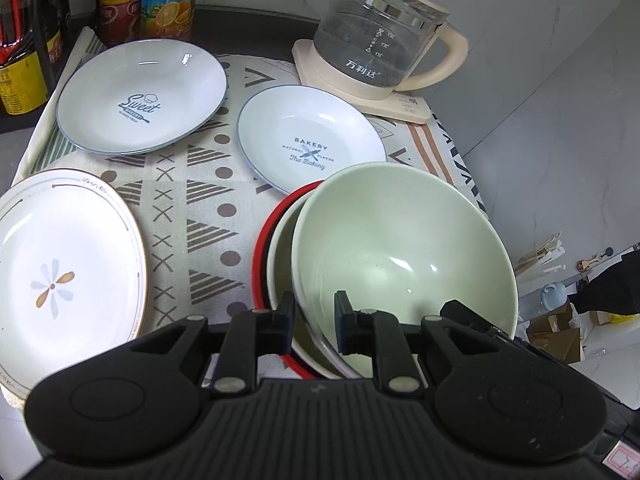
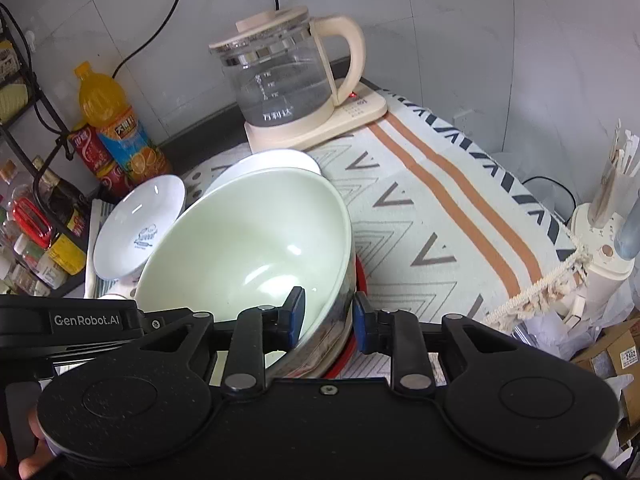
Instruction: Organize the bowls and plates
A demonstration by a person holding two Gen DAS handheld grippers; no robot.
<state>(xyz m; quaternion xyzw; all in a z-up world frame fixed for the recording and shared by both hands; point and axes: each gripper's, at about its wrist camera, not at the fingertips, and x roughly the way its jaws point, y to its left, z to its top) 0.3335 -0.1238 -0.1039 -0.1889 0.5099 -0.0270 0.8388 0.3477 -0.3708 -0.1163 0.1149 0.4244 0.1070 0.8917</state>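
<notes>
A pale green bowl [image 1: 400,248] sits tilted in a second bowl [image 1: 282,248] on a red plate [image 1: 264,240]. My left gripper [image 1: 314,322] straddles the green bowl's near rim, one finger inside and one outside, shut on it. My right gripper [image 2: 327,312] grips the same bowl [image 2: 248,248] on its other rim. On the cloth lie a "Sweet" plate [image 1: 140,96], a "Bakery" plate [image 1: 308,136] and a flower plate [image 1: 64,276].
A glass kettle [image 1: 380,32] on a cream base stands at the back. Drink bottles and cans [image 1: 160,0] and a black rack [image 2: 28,184] stand at the back left. The table's right edge drops off beside boxes [image 2: 616,356].
</notes>
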